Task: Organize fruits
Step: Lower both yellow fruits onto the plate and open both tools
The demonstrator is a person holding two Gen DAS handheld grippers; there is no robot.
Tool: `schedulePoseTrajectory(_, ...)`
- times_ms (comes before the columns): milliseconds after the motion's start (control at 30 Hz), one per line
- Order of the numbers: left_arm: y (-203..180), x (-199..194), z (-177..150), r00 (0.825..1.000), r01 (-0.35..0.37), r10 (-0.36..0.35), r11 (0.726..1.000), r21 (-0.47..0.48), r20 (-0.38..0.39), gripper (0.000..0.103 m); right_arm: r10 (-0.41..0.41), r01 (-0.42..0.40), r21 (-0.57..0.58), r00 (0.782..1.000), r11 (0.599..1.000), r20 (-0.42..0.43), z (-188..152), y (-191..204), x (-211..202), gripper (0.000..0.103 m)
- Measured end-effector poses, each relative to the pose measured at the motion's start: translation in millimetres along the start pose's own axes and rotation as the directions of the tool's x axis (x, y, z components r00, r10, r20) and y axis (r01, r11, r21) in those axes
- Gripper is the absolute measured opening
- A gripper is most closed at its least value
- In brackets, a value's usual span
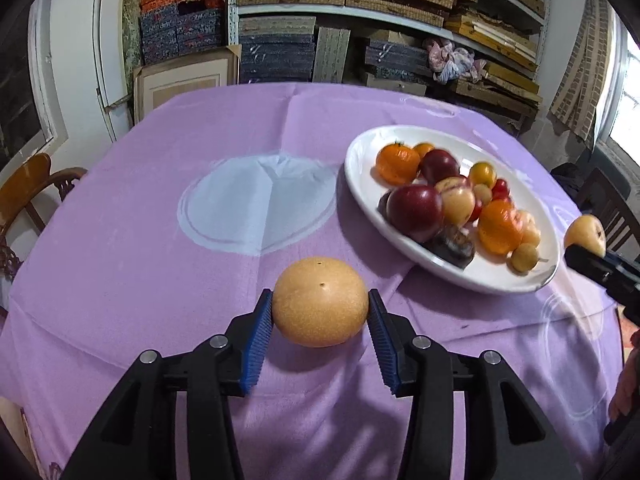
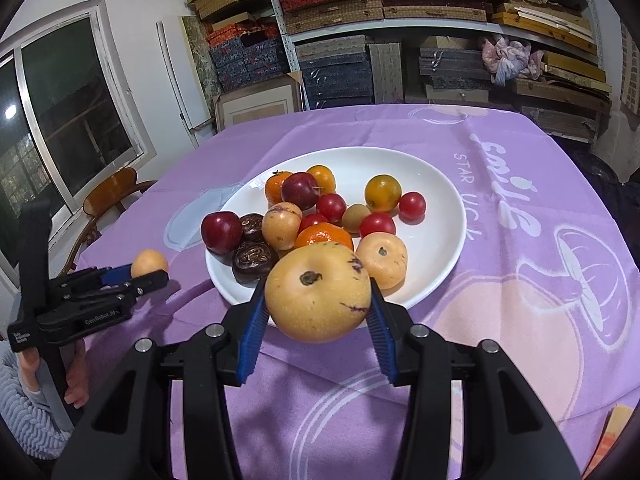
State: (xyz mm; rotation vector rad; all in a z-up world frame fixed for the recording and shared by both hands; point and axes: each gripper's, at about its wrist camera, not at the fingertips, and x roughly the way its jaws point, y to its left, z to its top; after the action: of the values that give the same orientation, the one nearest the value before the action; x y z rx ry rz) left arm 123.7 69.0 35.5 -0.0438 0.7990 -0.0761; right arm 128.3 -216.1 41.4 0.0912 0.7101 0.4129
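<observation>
A round tan pear (image 1: pixel 320 302) lies on the purple cloth, and my left gripper (image 1: pixel 320 300) is open around it, its blue pads level with the fruit's two sides. From the right wrist view the left gripper (image 2: pixel 148 274) reaches the same pear (image 2: pixel 149 261) left of the plate. My right gripper (image 2: pixel 318 284) is shut on a larger yellow pear (image 2: pixel 318 294) with purple marks, held above the near rim of the white plate (image 2: pixel 440 240). The plate (image 1: pixel 360 184) holds several plums, oranges, small tomatoes and dark fruits. At the right edge of the left wrist view, the right gripper (image 1: pixel 588 256) carries its pear (image 1: pixel 585 234).
The purple printed tablecloth (image 1: pixel 160 240) covers the whole table. A wooden chair (image 1: pixel 28 188) stands at the left, a dark chair (image 1: pixel 608 200) at the right. Shelves of stacked boxes (image 1: pixel 360 20) fill the back wall. A person's hand (image 2: pixel 76 384) grips the left tool's handle.
</observation>
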Motion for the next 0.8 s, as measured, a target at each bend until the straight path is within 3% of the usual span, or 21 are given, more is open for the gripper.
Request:
schedulePoseTrajectory(200,-55,-10,66,0.994,0.042,-0.051,0.995,0.095,0.096,0.047,-0.064,0.064,-0.033,0.998,0.997,0.012,30,-6,3,0.046)
schedulePoseTrajectory(300,-88,6,86,0.992,0.063,-0.076,0.99,0.13,0.099,0.047,-0.105,0.105,-0.046,0.994,0.993,0.004,54,-13,19,0.046)
schedulePoseTrajectory(400,-105,32,92,0.995,0.069,-0.077,0.99,0.127,0.059,0.047,-0.126,0.124,-0.052,0.992,0.991,-0.028,69,-19,42,0.046)
schedulePoseTrajectory(567,-97,73,86,0.997,0.067,-0.066,0.996,0.061,-0.028,0.047,-0.132,0.129,-0.046,0.989,0.991,-0.073,72,-29,76,0.046)
schedulePoseTrajectory(667,-101,74,85,1.0,0.02,-0.02,0.994,0.11,0.003,0.047,-0.134,0.13,-0.052,0.987,0.99,-0.085,69,-30,87,0.046)
schedulePoseTrajectory(800,-97,77,84,1.0,0.024,-0.025,0.995,0.099,0.007,0.048,-0.132,0.128,-0.048,0.987,0.991,-0.092,66,-31,94,0.046)
